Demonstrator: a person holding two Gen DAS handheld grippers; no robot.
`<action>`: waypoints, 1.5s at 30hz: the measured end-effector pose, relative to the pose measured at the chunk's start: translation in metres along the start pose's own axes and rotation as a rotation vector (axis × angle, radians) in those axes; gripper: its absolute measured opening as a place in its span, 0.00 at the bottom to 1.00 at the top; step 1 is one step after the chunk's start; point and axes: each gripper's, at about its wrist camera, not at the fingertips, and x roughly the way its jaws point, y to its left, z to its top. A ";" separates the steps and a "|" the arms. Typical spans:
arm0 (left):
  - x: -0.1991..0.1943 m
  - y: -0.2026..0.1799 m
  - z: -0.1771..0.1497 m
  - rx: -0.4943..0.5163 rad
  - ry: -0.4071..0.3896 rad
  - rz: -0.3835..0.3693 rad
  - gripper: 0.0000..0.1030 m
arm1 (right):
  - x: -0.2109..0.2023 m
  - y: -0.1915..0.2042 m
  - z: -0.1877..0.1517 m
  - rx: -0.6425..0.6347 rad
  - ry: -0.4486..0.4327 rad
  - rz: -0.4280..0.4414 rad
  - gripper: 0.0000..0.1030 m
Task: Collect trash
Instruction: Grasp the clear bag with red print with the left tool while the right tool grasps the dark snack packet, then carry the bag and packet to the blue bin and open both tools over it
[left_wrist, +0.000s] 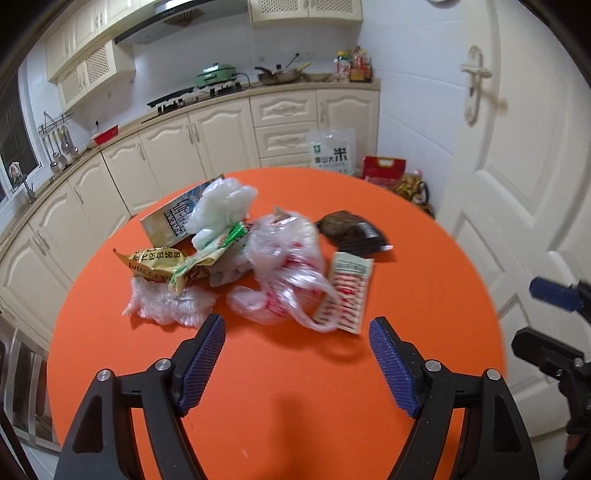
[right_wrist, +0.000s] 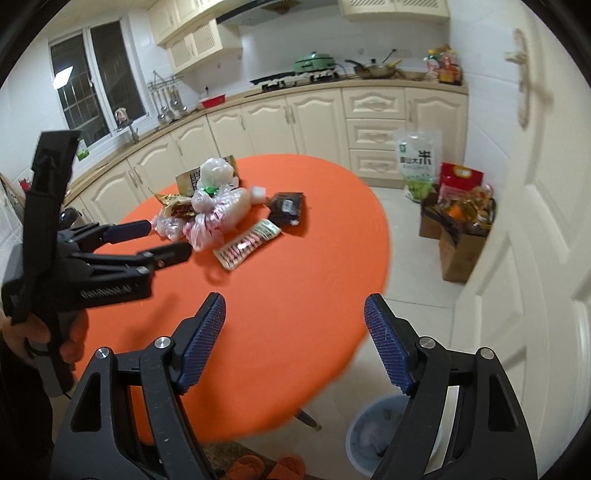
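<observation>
Trash pile (left_wrist: 236, 258) heaped mid orange table (left_wrist: 295, 406), bags and wrappers overlapping. Left gripper (left_wrist: 297, 354) spread wide, empty, just short of pile, probably lining up first grab. Right gripper (right_wrist: 293, 332) also released, hanging near table edge above bin (right_wrist: 384, 439) on floor. Bare tabletop all round pile, easy approach.

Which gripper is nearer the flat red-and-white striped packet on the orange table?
Left. The left gripper is open just short of the striped packet, nearly over it. The right gripper is also open but sits farther back, near the table's front edge, well away from the packet.
</observation>
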 end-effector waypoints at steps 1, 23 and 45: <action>0.008 0.002 0.004 0.008 0.008 -0.002 0.74 | 0.006 0.001 0.003 -0.005 0.003 0.001 0.73; 0.053 0.071 0.033 -0.077 0.031 -0.131 0.29 | 0.157 0.008 0.084 -0.075 0.149 -0.055 0.71; -0.032 0.095 -0.020 -0.130 -0.043 -0.159 0.27 | 0.068 0.059 0.041 -0.129 0.071 0.157 0.15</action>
